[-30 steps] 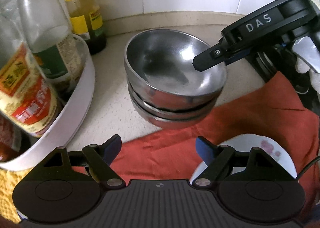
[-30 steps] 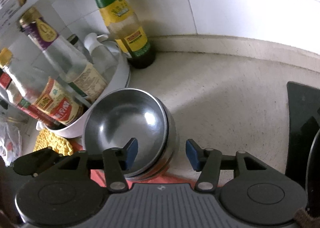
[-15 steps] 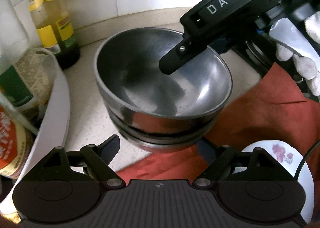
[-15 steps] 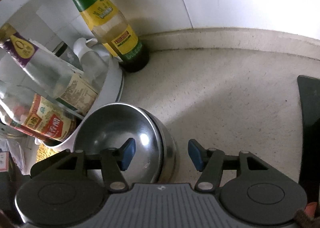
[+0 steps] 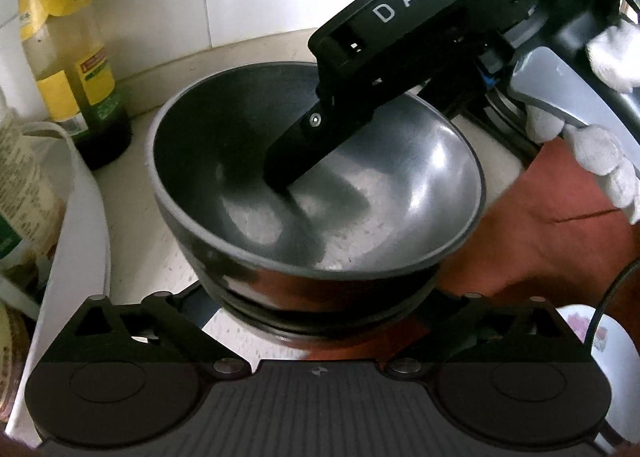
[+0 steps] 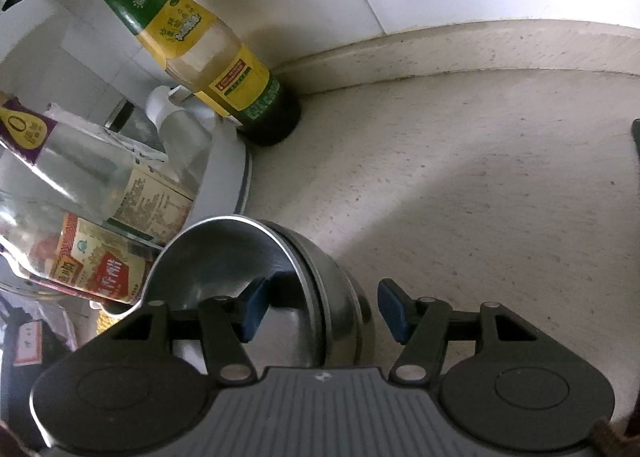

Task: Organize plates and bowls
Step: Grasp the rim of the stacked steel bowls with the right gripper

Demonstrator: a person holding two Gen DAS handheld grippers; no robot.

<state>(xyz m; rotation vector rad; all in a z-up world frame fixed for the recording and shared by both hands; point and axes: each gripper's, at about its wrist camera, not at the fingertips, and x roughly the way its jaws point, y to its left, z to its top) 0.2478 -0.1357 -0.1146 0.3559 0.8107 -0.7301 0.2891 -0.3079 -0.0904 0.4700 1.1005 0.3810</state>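
A stack of steel bowls (image 5: 360, 197) stands on the pale counter, partly on a red cloth (image 5: 540, 249). My left gripper (image 5: 316, 321) is low against the stack's near side. Its jaws are opening wide, with the base of the stack between them and the fingertips hidden behind it. My right gripper (image 6: 322, 309) straddles the rim of the stack (image 6: 216, 257): one blue pad (image 6: 252, 309) is inside the top bowl, the other outside the wall, each with a gap. In the left wrist view its black finger (image 5: 304, 145) dips into the top bowl. A white flowered plate (image 5: 600, 341) lies at the lower right.
A white round rack (image 5: 80, 237) holding several bottles stands just left of the stack. A yellow-labelled bottle (image 6: 224, 69) is in the tiled corner behind it. A gloved hand (image 5: 600, 145) holds the right gripper. Bare counter (image 6: 460, 177) stretches right to a dark stove edge (image 6: 636, 133).
Both grippers have come down and closer to the bowl stack. The left jaws have spread wider around its base. The right finger has gone deeper into the top bowl.
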